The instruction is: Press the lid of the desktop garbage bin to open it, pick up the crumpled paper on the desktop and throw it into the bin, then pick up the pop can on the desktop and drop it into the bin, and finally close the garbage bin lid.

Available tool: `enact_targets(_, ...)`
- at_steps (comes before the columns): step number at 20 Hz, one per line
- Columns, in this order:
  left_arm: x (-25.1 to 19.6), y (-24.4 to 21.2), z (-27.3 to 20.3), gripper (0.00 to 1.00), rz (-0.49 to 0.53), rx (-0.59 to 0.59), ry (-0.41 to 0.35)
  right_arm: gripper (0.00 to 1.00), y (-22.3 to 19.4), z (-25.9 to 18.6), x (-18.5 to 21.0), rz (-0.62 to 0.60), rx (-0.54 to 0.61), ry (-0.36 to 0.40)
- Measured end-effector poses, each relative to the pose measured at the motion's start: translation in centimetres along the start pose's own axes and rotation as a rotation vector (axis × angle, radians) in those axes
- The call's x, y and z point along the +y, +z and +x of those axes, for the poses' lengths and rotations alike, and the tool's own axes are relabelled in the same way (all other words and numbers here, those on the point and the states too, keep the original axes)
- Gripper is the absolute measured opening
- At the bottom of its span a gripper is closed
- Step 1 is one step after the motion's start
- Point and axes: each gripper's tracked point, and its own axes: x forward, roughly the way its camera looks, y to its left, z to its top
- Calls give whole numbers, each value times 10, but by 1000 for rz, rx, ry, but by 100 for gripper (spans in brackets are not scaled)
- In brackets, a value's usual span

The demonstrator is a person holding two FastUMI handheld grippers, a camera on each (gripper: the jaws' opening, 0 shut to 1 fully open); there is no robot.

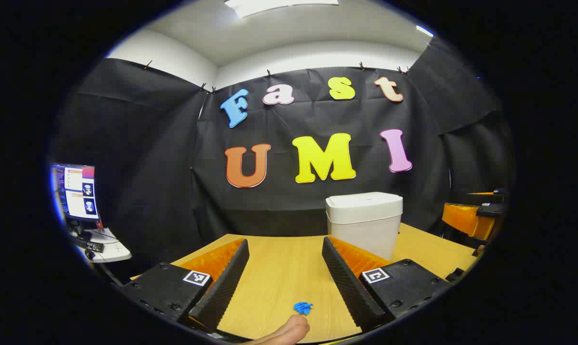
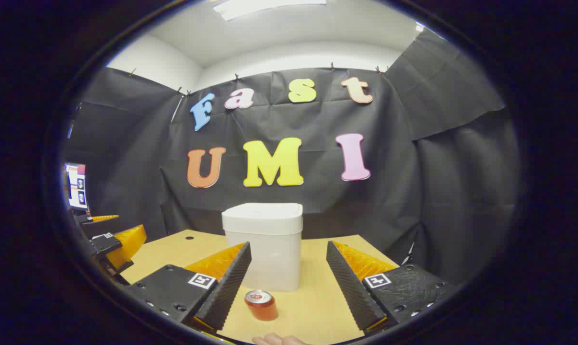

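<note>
Each hand-held gripper, left and right, hovered with fingers apart over the counter, facing the lidded white garbage bin, with the pop can upright before it.

Left claw with ridged sawtooth pads, dark screw-studded finger blocks, square black-and-white marker on each, right claw built alike, same markers, same screws, ribbed wedge backing

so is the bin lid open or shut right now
Shut: the lid sits flat on the white bin in both views, with no gap showing.
</note>
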Motion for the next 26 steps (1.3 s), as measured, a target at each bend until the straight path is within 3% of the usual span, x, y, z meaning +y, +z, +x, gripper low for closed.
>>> enact_targets(3,12,-6,-1,98,27,15,0,96,-8,-2,20,23,15,33)
enact_targets(8,21,-27,2,99,-62,67,-49,95,-15,8,22,33,32,-5)
enact_targets(13,41,-29,4,99,-56,76,-2,95,-17,13,27,-5,36,-19)
enact_targets(18,39,-38,7,99,-34,107,-5,95,-18,10,33,-22,46,-25)
enact_targets(20,31,-39,4,99,-43,113,-37,92,-22,12,38,-47,54,-20)
enact_targets(26,16,-40,0,99,-42,115,-85,95,-25,18,46,-53,78,-3)
